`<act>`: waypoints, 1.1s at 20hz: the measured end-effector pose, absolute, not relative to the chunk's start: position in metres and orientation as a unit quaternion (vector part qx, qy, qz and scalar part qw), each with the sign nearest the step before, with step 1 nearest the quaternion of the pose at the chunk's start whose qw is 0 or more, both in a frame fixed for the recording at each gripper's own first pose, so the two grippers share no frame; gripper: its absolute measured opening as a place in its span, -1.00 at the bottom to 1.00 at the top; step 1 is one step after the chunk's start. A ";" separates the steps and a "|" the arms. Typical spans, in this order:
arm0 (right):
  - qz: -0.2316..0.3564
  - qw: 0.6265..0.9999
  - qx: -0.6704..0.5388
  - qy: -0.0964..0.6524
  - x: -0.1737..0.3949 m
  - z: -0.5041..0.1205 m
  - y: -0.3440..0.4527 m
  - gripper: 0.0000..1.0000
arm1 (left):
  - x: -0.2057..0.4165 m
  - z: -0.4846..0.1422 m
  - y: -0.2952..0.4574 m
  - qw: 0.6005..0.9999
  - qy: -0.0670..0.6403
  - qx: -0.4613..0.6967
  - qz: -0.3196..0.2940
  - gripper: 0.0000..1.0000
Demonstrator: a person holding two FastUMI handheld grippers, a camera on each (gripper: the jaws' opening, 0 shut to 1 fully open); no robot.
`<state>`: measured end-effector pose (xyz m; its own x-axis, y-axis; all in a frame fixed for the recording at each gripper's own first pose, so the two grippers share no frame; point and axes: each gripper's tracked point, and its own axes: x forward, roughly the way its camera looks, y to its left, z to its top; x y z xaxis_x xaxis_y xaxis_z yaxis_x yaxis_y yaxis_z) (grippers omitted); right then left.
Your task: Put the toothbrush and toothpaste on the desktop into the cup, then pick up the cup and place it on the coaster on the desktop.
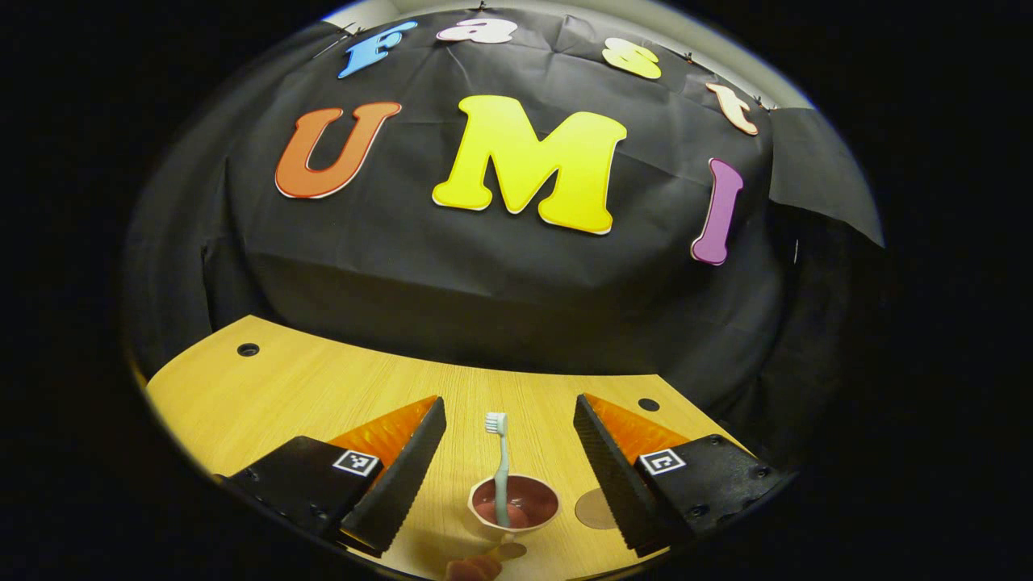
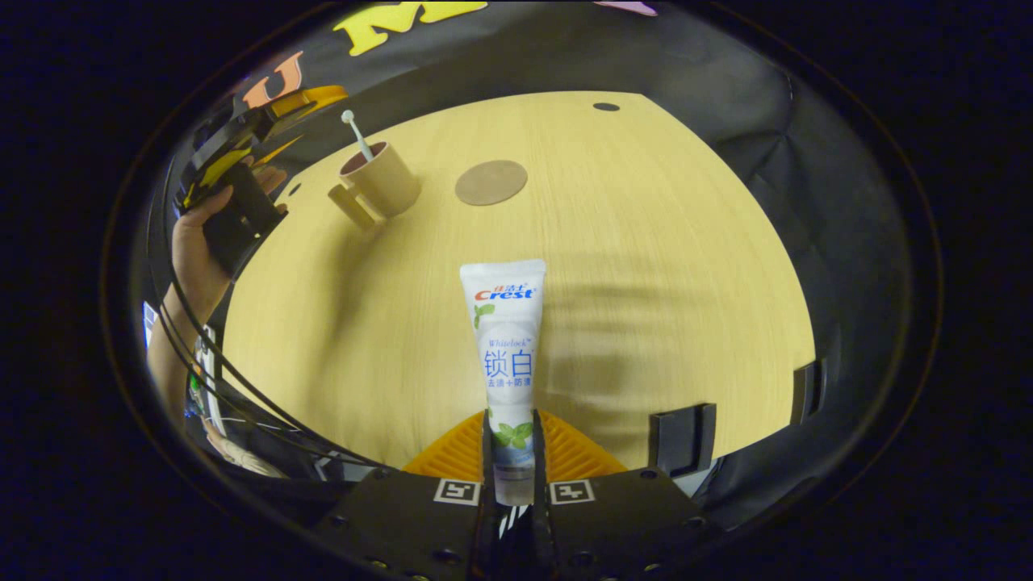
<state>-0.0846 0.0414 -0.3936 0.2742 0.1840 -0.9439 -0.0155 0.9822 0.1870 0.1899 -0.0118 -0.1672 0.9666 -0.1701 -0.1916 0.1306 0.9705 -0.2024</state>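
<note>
A pale green toothbrush (image 1: 501, 472) stands bristles-up in the tan cup (image 1: 514, 508), whose inside is reddish. My left gripper (image 1: 508, 440) hangs open above the cup, one finger on each side, touching nothing. The round brown coaster (image 1: 595, 509) lies just right of the cup. In the right gripper view my right gripper (image 2: 512, 440) is shut on the lower end of a white toothpaste tube (image 2: 504, 339), held above the wooden desktop (image 2: 646, 282). Farther off stand the cup (image 2: 379, 186) with the toothbrush (image 2: 356, 133) and the coaster (image 2: 491, 182). The left gripper (image 2: 242, 153) shows at the far left, held by a hand.
The desk has small round holes (image 1: 248, 349) near its back corners. Black clips (image 2: 683, 440) sit on the desk's near edge. Cables (image 2: 210, 355) and a person's forearm (image 2: 161, 363) hang at the left side. Black cloth walls close in behind the desk.
</note>
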 end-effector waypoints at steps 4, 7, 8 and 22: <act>0.084 0.806 0.072 0.582 -0.083 -0.394 0.042 -0.68 | 0.174 -0.147 0.000 0.991 0.088 -0.070 -0.073 0.96; 0.111 0.815 0.062 0.565 -0.080 -0.393 0.039 -0.68 | 0.157 -0.136 0.013 0.993 0.081 -0.061 -0.062 0.95; 0.120 0.821 0.060 0.555 -0.078 -0.392 0.039 -0.67 | 0.151 -0.134 0.018 0.993 0.082 -0.058 -0.057 0.95; 0.182 0.919 0.065 0.343 -0.054 -0.380 0.036 -0.67 | 0.069 -0.119 0.099 0.993 0.105 -0.058 0.019 0.96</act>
